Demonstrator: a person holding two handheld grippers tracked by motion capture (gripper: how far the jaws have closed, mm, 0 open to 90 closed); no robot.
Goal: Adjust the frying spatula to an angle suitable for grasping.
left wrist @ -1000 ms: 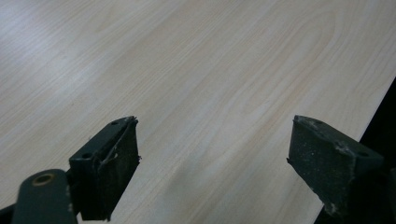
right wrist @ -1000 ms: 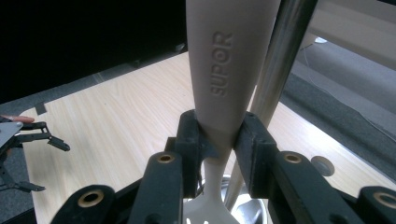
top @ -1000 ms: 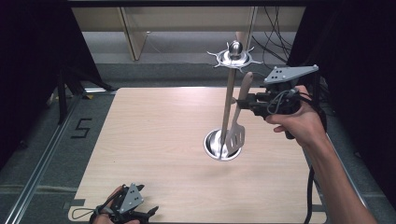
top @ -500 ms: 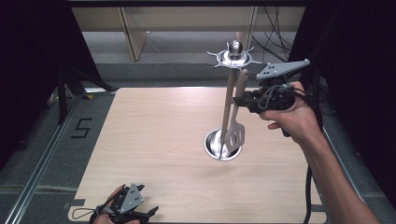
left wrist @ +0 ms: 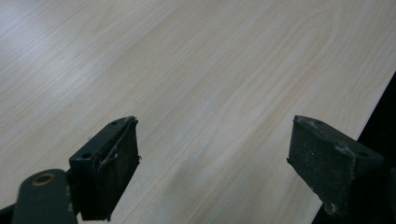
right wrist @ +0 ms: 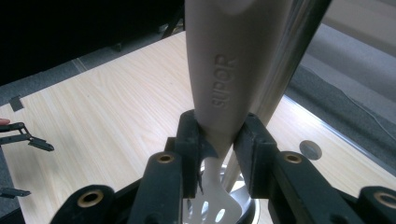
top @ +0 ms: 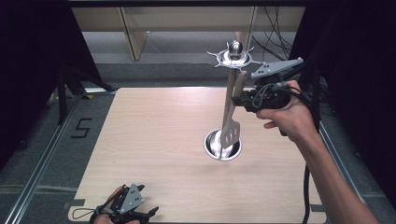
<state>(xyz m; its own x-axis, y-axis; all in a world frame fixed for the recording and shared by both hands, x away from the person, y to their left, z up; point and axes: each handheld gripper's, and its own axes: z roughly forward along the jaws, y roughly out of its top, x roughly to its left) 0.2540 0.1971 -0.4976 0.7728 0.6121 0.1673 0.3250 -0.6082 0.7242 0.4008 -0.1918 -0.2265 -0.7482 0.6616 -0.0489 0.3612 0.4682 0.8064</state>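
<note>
The right gripper (top: pixel 243 99) is clamping its 2 jaws on the handle of a slotted spatula (top: pixel 229 122), which is hanging nearly upright beside the rack's pole (right wrist: pixel 285 60), its blade just above the round base (top: pixel 211 144). The left gripper (top: pixel 125 211) is sitting wide open and empty at the table's (top: pixel 154 135) near edge, well apart from the spatula.

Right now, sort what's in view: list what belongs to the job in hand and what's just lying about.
In the job:
right gripper, shut on the spatula
rack with its pole and round base

Lying about:
left gripper, open, at the table's near edge
cables behind the table
</note>
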